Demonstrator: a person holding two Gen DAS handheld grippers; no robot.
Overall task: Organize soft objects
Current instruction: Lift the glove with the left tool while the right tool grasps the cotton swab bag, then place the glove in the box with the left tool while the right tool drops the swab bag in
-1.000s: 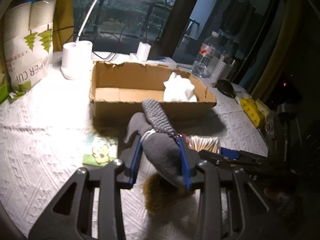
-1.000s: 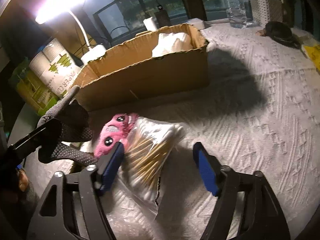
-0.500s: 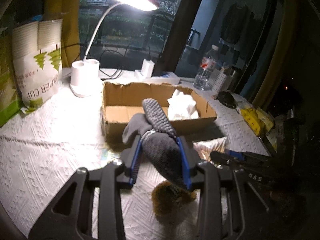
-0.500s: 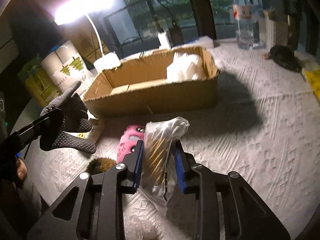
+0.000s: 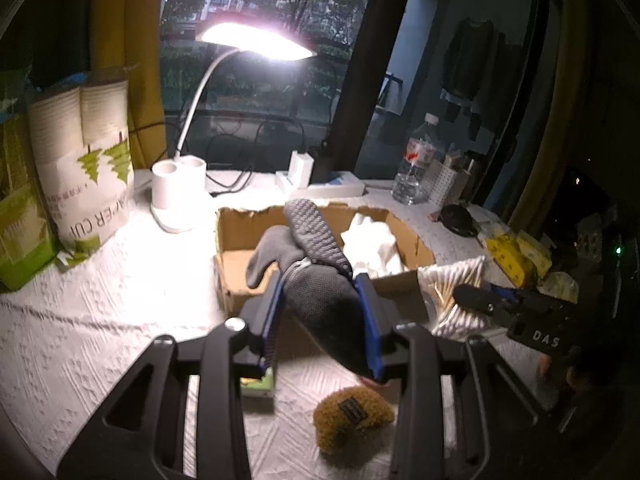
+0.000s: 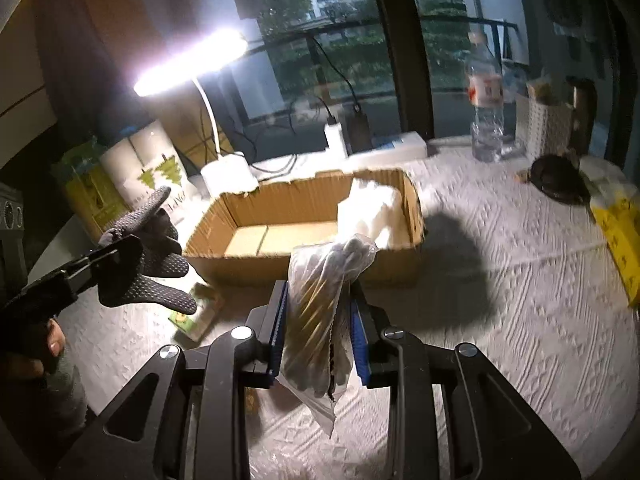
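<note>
Two loads in the air at once, both short of the cardboard box [image 6: 416, 216]. In the left gripper [image 5: 320, 316]: jaws closed onto a dark grey dotted work glove [image 5: 316, 280], clamped across the palm, fingers sticking up and forward over the box's near wall. In the right gripper [image 6: 318, 332]: jaws pinched narrow on a clear plastic bag of cotton swabs [image 6: 320, 300], top of the bag poking up past the fingertips, torn lower corner hanging below. Already in the box: a crumpled white tissue wad [image 6: 368, 208] against the right end, bare cardboard floor to the left of it.

Step in hand, by the look of it: carrying toward the box, not yet releasing. Next, probably: bring each gripper forward and over the near wall, lower into the bare left part of the floor, then spread the jaws. Worth staggering, glove first or bag first, since both grippers crowd the same near edge. Care needed with the bag: thin film, torn corner, so a risk of swabs spilling if tilted.

Left on the white textured tablecloth [image 6: 520, 300]: a brown fuzzy ball [image 5: 352, 416] just below the left gripper, and a small green tissue pack [image 6: 198, 312] near the box's front left corner. Lit desk lamp [image 6: 188, 66] behind the box.
</note>
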